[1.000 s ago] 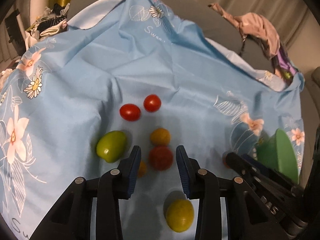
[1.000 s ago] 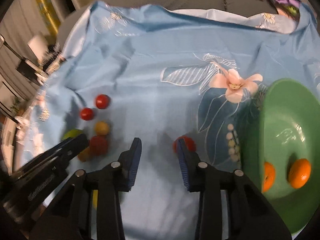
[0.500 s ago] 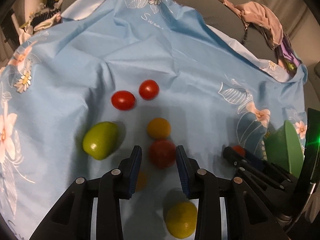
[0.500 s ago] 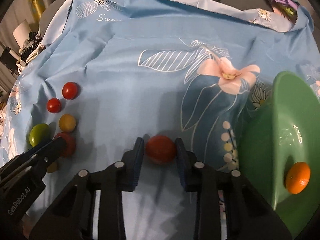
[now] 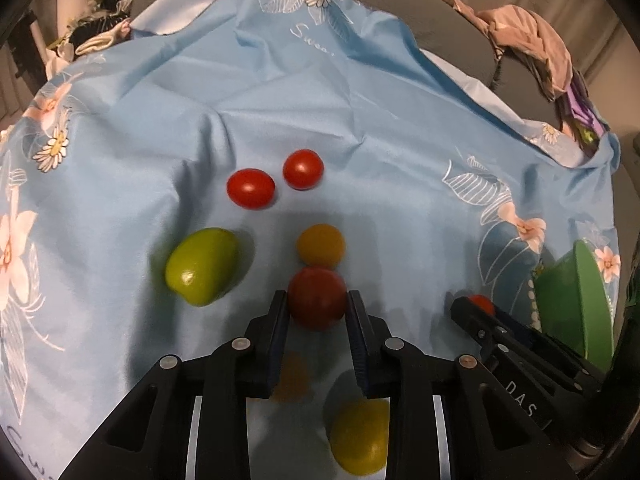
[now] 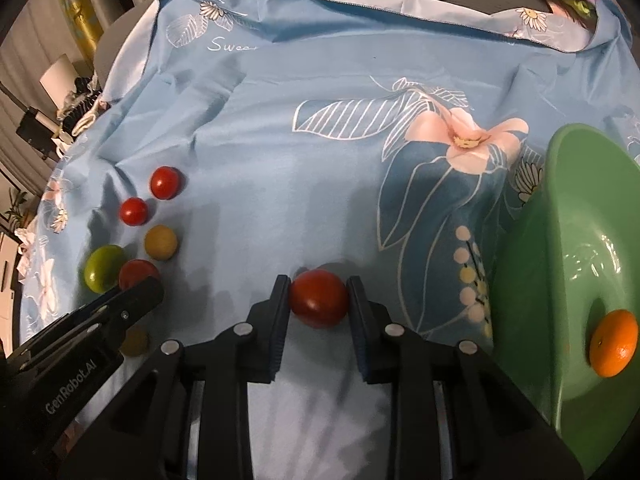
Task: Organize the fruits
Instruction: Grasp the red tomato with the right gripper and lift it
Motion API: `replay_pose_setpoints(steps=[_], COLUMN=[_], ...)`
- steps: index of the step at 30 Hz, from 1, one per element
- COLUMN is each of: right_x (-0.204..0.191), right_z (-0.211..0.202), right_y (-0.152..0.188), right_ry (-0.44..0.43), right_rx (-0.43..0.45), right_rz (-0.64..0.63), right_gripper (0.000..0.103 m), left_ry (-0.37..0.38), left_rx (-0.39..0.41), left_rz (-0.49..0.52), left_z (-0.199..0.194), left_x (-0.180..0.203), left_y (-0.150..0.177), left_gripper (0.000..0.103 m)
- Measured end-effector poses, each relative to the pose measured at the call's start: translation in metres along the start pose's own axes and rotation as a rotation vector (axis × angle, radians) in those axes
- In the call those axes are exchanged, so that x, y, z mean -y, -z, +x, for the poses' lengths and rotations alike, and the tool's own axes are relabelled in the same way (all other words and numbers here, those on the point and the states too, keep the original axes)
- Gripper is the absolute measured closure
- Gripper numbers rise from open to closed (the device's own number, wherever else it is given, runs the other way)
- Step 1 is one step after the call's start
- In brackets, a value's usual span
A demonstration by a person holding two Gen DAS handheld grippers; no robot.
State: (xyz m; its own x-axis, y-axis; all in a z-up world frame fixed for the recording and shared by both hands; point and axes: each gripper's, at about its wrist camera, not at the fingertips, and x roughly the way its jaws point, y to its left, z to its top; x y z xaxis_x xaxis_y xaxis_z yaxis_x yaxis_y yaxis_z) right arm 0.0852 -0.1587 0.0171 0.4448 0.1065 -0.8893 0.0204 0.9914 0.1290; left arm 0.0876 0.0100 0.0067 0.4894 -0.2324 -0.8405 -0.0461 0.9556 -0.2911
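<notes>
A blue floral cloth [image 5: 360, 112] carries the loose fruit. My left gripper [image 5: 317, 296] has its jaws closing, and both pads press a dark red tomato [image 5: 318, 310]. Beyond it lie an orange-yellow tomato [image 5: 320, 245], two red tomatoes [image 5: 251, 188] and a green fruit [image 5: 202, 266]. A yellow fruit [image 5: 360, 436] sits below the right finger. My right gripper [image 6: 318, 284] is shut on another red tomato [image 6: 319, 302], just left of the green bowl [image 6: 560, 264]. An orange [image 6: 614, 342] rests in the bowl. The left gripper [image 6: 140, 286] shows at the lower left there.
A heap of clothes [image 5: 528, 40] lies at the far right edge of the table, and dark clutter [image 5: 100, 36] sits beyond its far left edge. The cloth is creased around the fruit group. The bowl [image 5: 572, 304] stands tilted at the right.
The left jaws have shut on the dark red tomato that sat between them. The right gripper moved up to its red tomato and shut on it.
</notes>
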Motion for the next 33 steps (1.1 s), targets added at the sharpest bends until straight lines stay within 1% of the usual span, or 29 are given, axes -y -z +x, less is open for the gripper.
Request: replay_pose_setpoints(steps=[3, 7, 10, 13, 17, 21, 33], right_x=[0.0, 0.004, 0.005, 0.004, 0.005, 0.004, 0.004], right_z=[-0.006, -0.014, -0.022, -0.029, -0.036, -0.042, -0.054], right_y=[0.002, 0.006, 0.008, 0.009, 0.01, 0.01, 0.013], right_ry=[-0.019, -0.054, -0.068, -0.089, -0.105, -0.123, -0.144], right_rx=[0.011, 0.024, 0.044, 0.06, 0.078, 0.091, 0.123], right_rz=[0.009, 0.035, 0.042, 0.045, 0.046, 0.051, 0.052], right_gripper=[0.074, 0.074, 0.074, 0.074, 0.074, 0.074, 0.074], left_ry=[-0.003, -0.025, -0.041, -0.031, -0.038, -0.022, -0.012], left_rx=[0.015, 0.038, 0.057, 0.064, 0.088, 0.106, 0.138], left_rz=[0.003, 0.049, 0.06, 0.063, 0.082, 0.087, 0.092], left_z=[-0.007, -0.016, -0.02, -0.025, -0.033, -0.04, -0.052], left_x=[0.0, 0.007, 0.012, 0.014, 0.02, 0.024, 0.029], left_y=[0.003, 0.009, 0.01, 0.012, 0.016, 0.019, 0.021], left_gripper=[0.074, 0.074, 0.074, 0.074, 0.074, 0.074, 0.074])
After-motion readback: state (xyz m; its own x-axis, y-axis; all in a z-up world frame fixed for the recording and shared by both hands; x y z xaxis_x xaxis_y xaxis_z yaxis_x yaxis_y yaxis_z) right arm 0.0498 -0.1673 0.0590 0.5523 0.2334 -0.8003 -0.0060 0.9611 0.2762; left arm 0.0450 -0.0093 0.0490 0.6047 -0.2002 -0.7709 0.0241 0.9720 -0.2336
